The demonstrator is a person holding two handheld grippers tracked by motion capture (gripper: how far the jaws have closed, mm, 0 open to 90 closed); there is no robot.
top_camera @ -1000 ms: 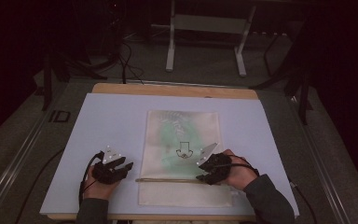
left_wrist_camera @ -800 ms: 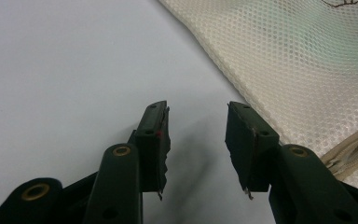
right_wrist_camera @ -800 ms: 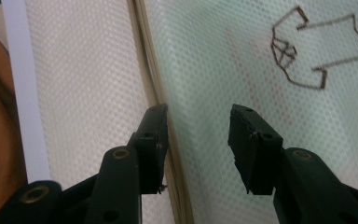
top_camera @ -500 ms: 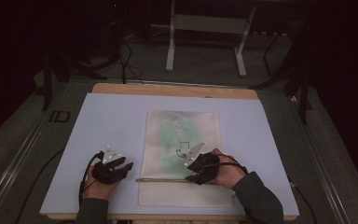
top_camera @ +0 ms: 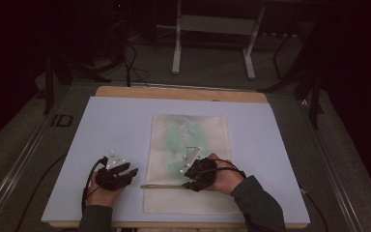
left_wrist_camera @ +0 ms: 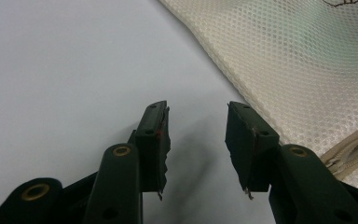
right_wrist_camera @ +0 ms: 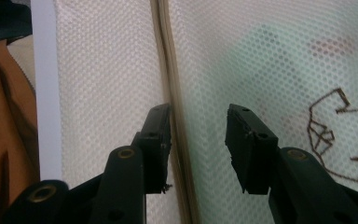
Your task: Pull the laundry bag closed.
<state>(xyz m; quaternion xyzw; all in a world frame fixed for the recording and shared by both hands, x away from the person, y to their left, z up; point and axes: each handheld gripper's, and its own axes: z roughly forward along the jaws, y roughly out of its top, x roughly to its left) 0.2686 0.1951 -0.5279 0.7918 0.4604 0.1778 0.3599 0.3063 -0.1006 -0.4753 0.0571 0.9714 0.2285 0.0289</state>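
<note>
Right gripper (top_camera: 192, 170) jaws parted, grasping nothing, straddling beige zipper strip (right_wrist_camera: 170, 93) of cream mesh laundry bag (top_camera: 189, 140). Bag flat at centre of pale blue table mat (top_camera: 111, 125), long axis running away from person, zipper crosswise near front end. Brown stitched emblem (right_wrist_camera: 328, 133), unreadable. Left gripper (left_wrist_camera: 196, 140) released, over mat just beside bag edge.

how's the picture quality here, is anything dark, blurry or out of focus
High view: dim, soft, room beyond the table nearly black. Left gripper view: evenly lit, left tongs blurred close up, mesh bag sharper. Right gripper view: right tongs soft, zipper and weave clearer.
</note>
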